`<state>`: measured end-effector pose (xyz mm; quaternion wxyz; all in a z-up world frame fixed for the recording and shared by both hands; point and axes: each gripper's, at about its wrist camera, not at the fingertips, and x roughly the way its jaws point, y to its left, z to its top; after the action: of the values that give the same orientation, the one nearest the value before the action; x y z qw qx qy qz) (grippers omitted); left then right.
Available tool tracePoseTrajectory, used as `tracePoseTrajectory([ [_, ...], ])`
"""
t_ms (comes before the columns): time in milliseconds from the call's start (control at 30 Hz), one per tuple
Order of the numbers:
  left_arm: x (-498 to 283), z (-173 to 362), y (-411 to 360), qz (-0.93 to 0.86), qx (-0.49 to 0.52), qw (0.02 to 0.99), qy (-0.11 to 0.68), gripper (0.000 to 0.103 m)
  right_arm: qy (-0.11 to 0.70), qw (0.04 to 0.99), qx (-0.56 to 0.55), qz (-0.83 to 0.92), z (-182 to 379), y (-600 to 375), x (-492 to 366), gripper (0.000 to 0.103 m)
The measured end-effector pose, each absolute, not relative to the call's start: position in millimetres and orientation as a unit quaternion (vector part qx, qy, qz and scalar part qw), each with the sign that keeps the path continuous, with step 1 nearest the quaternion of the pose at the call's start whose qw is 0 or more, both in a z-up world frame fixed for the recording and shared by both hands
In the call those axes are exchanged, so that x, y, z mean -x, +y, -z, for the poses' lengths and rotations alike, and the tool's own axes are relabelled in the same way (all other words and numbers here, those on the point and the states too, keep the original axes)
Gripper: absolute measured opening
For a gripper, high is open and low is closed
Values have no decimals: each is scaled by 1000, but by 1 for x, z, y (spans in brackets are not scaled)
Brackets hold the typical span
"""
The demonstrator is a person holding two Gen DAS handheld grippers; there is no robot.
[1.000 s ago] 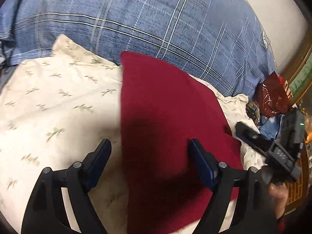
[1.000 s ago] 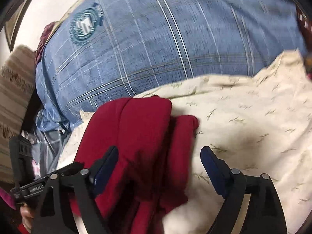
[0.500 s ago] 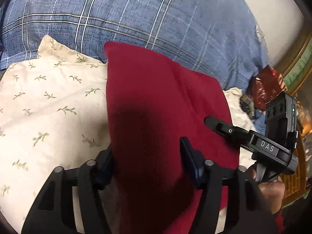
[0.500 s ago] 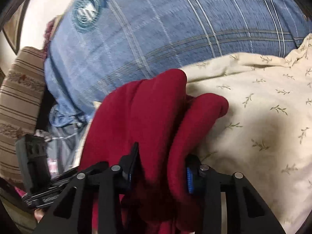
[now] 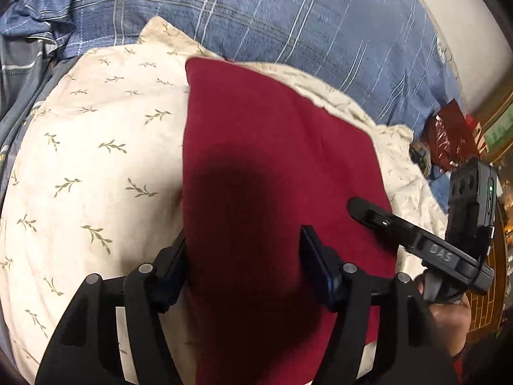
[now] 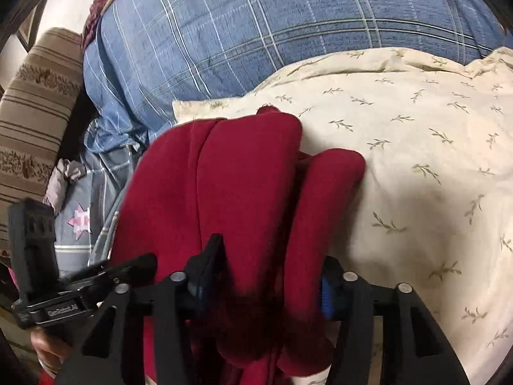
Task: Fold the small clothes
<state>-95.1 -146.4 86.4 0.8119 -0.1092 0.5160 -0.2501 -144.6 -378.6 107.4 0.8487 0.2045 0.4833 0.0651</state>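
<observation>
A dark red garment (image 5: pixel 272 166) lies folded on a cream pillow with a leaf print (image 5: pixel 96 160). My left gripper (image 5: pixel 243 256) is shut on the garment's near edge, its fingers pressing the cloth from both sides. In the right wrist view the red garment (image 6: pixel 243 186) shows as thick bunched folds, and my right gripper (image 6: pixel 266 272) is shut on one bundle of them. The right gripper's body (image 5: pixel 416 243) shows at the right of the left wrist view, and the left gripper's body (image 6: pixel 80 292) at the lower left of the right wrist view.
A blue plaid blanket (image 5: pixel 288 16) covers the bed behind the pillow. A shiny red packet (image 5: pixel 449 134) lies at the far right. A striped brown cushion (image 6: pixel 35 122) and grey clothes (image 6: pixel 80 211) sit at the left of the right wrist view.
Both grippers went from open around the red garment to shut on it. The cloth has bunched up between the right gripper's fingers.
</observation>
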Motion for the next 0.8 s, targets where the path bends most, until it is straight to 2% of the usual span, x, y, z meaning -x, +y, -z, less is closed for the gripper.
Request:
tracePoseTrajectory([
  [200,111,-115,-150,204,41,868,450,69,448,875,-177,-50,-151,-378,173,55],
  [367,115,-114,-140,176,31,888,423,72,411,897,-142,-83,-174,-350,178,55],
  [533,119,-112,-136,163,22,900,404,75,424,900,-77,-72,-160,-328,169,52],
  [633,120,-112,-135,155,17,908,388,75,447,892,-53,-47,-139,-328,165,42],
  [800,122,-115,-136,150,3,917,371,75,454,890,-24,-25,-121,-328,172,41],
])
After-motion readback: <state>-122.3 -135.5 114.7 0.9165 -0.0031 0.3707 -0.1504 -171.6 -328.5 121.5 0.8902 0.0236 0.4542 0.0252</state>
